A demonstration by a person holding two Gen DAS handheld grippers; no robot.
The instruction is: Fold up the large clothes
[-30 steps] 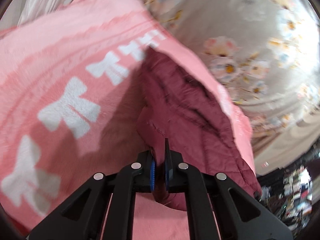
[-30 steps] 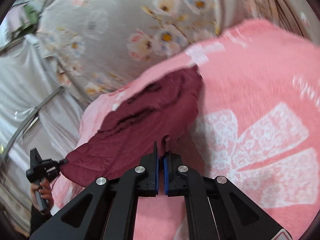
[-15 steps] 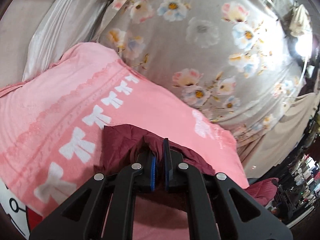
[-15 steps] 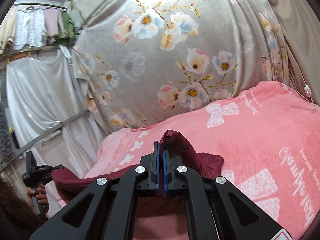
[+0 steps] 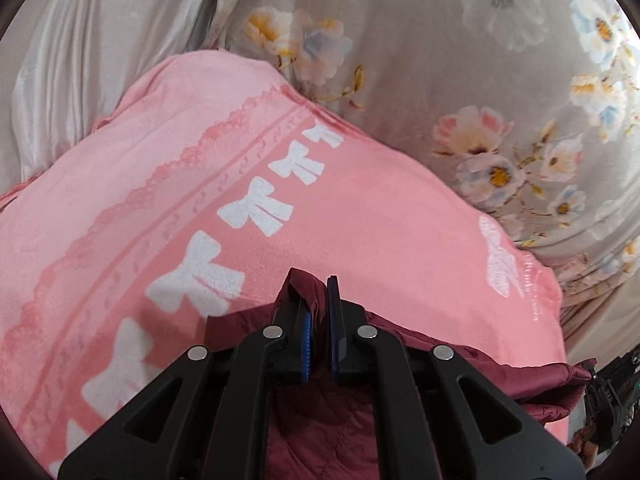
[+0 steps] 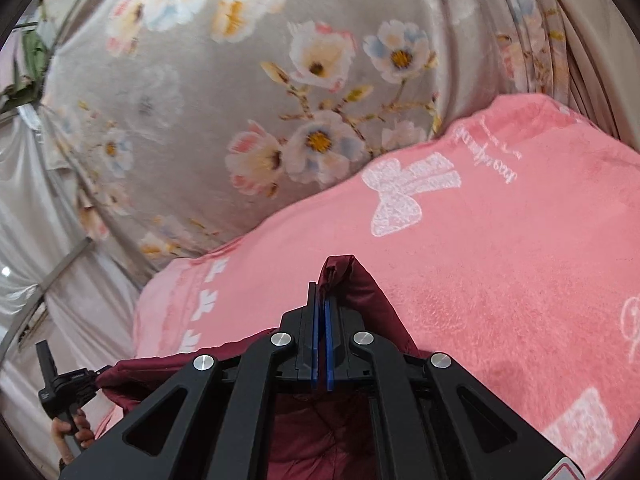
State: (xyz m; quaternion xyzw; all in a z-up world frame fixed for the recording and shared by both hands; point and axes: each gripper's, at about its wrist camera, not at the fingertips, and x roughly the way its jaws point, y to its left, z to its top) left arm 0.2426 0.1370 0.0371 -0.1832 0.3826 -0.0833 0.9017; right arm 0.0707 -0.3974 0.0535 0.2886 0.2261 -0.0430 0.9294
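Observation:
A dark red quilted jacket [image 5: 472, 364] hangs lifted above a pink blanket [image 5: 168, 184] with white bows. My left gripper [image 5: 318, 292] is shut on a fold of its fabric, which bulges up between the blue pads. In the right wrist view my right gripper [image 6: 322, 300] is shut on another bunched edge of the jacket [image 6: 360, 292], which peaks just past the fingertips. The jacket stretches between both grippers and sags below them. The other gripper [image 6: 60, 388], held by a hand [image 6: 68, 432], shows at the lower left of the right wrist view.
The pink blanket [image 6: 500, 264] covers the bed-like surface ahead. A grey floral curtain [image 6: 248, 80] hangs behind it, and pale plain drapes [image 5: 80, 60] hang to the left. A metal rail [image 6: 52, 276] crosses the left side.
Both grippers pulled back and rose with the jacket, lifting it off the blanket where it lay spread a second ago. Only the pinched folds now show ahead of the fingers.

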